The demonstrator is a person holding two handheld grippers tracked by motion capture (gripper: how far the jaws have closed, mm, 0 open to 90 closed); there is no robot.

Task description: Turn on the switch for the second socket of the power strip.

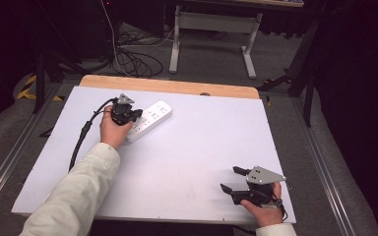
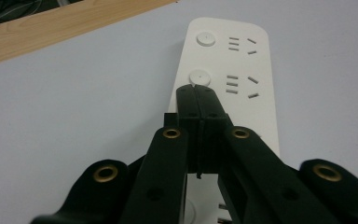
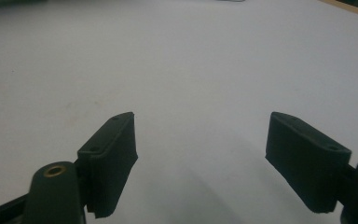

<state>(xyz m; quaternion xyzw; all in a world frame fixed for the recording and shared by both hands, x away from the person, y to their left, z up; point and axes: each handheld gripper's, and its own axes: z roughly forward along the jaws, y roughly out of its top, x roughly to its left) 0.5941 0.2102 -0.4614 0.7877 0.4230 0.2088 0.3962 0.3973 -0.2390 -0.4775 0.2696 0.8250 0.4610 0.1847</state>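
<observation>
L gripper (image 2: 197, 91) closed, tip at white power strip (image 2: 256, 60) button; R gripper (image 3: 200, 158) open above table (image 3: 191, 56).

high view overhead, gripper views table-close

left gripper (image 2: 198, 93): jaws pressed together, arm extended | right gripper (image 3: 200, 158): jaws spread wide

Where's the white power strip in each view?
High view: power strip upper left of the white tabletop, under the left gripper.
Left gripper view: centre, running up from the shut jaws, tips at a round button.
Right gripper view: not in it.
Shared landmark: the white tabletop.
</observation>
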